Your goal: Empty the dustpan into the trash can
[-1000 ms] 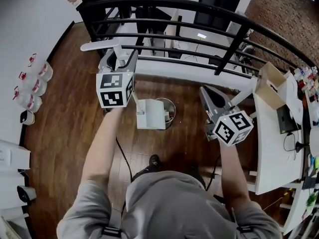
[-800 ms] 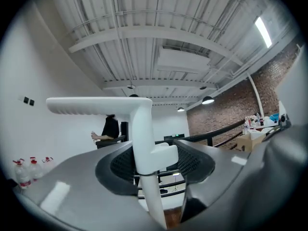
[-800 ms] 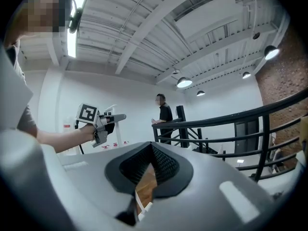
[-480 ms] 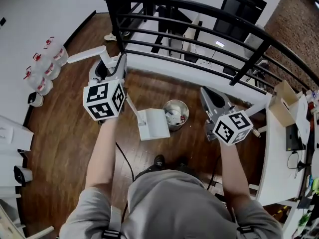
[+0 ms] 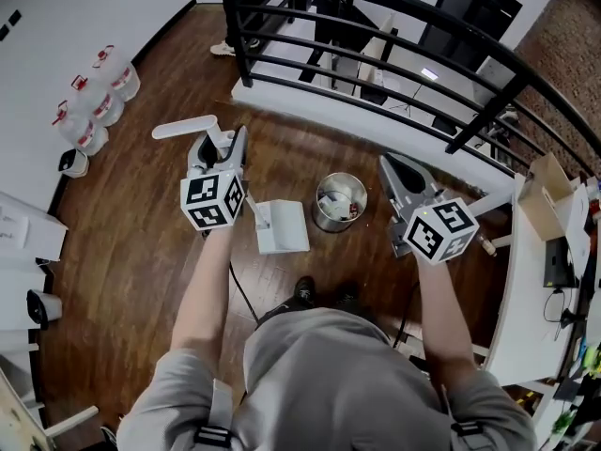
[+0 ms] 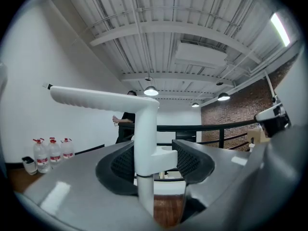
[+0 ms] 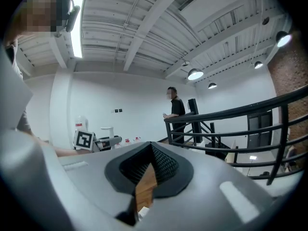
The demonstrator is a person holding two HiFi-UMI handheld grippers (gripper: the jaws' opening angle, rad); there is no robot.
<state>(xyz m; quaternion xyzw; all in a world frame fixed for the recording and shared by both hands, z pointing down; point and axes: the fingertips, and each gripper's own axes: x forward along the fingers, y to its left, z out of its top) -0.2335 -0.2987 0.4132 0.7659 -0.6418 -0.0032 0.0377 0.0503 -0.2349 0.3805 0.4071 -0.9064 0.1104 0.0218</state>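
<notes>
Our left gripper (image 5: 222,145) clamps the white plastic dustpan (image 5: 283,225) beside the round metal trash can (image 5: 339,202). Our right gripper (image 5: 398,169) is clenched, empty.

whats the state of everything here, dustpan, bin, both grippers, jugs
dustpan: held by its handle, roughly level, beside the bin, no debris visible
trash can: upright, open, rubbish inside
left gripper: shut on the dustpan's handle
right gripper: shut, empty
water jugs: upright, capped
</notes>
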